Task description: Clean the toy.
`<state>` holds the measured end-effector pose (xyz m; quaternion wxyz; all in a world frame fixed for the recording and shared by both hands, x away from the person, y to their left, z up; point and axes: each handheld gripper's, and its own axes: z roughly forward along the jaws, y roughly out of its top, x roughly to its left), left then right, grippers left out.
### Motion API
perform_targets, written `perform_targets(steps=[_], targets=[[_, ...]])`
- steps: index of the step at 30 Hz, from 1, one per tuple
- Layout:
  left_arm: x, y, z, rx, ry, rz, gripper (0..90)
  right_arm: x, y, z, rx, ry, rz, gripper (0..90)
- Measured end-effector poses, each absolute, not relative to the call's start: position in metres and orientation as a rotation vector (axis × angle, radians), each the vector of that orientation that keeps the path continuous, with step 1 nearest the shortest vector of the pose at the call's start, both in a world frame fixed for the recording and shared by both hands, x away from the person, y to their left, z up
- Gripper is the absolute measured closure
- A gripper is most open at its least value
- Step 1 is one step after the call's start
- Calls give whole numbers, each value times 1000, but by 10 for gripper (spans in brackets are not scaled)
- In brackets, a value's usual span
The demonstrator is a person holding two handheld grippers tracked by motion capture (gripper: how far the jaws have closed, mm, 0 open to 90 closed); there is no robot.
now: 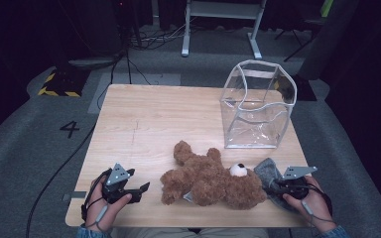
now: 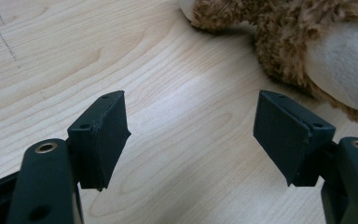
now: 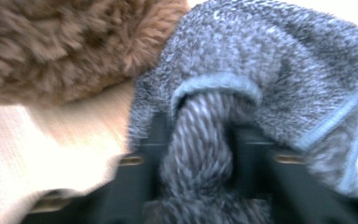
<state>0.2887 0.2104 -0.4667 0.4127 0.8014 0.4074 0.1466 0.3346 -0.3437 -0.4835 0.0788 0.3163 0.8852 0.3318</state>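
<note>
1. Desk (image 1: 144, 124): light wood, and it carries every item below. You work from its near edge.
2. Clear bag (image 1: 258, 106): a transparent, boxy plastic bag standing upright at the far right of the desk, mouth open upward, nothing visible inside. It sits well apart from both of your hands.
3. Teddy bear (image 1: 213, 181): brown plush, lying along the near edge between your two hands. Its head touches the grey cloth on your right, and its pale paw sits near your left hand-held gripper.
4. Grey cloth (image 1: 270, 171): a knitted grey piece with a pale blue hem, lying crumpled at the near right, against the bear's head. Judged the item in hand.
5. Right hand-held gripper (image 3: 200, 140): clamped on a bunched fold of the grey cloth, which is pinched between the two pads. The view is blurred, but the fabric fills the gap.
6. Left hand-held gripper (image 2: 191, 135): jaws wide apart, holding nothing, with bare desk between them. It rests low at the near left.
7. Step in hand, as a judgement: you have taken hold of the cloth and not yet lifted it.
8. Next move, as a judgement: raise the cloth clear of the bear without dragging the head, then carry it to the bag's open mouth. Your left could steady the bag.
</note>
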Motion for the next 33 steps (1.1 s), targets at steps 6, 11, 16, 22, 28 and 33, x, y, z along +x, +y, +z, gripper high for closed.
perform_targets(steps=[6,11,16,22,28,33], targets=[[284,209,-465,2023,1009,372,263,339,-346,-464,932,2616,1099,796],[275,207,-462,2004,991,365,263,339,-339,-425,872,2580,1171,795],[266,205,-455,1985,958,354,261,342,-312,-378,712,2577,1304,794],[257,197,-446,1956,908,332,241,350,-257,-346,510,2638,1396,793],[256,187,-443,1966,859,315,220,355,-202,-345,384,2706,1421,791],[259,178,-445,1983,832,305,211,363,-164,-356,360,2735,1459,788]])
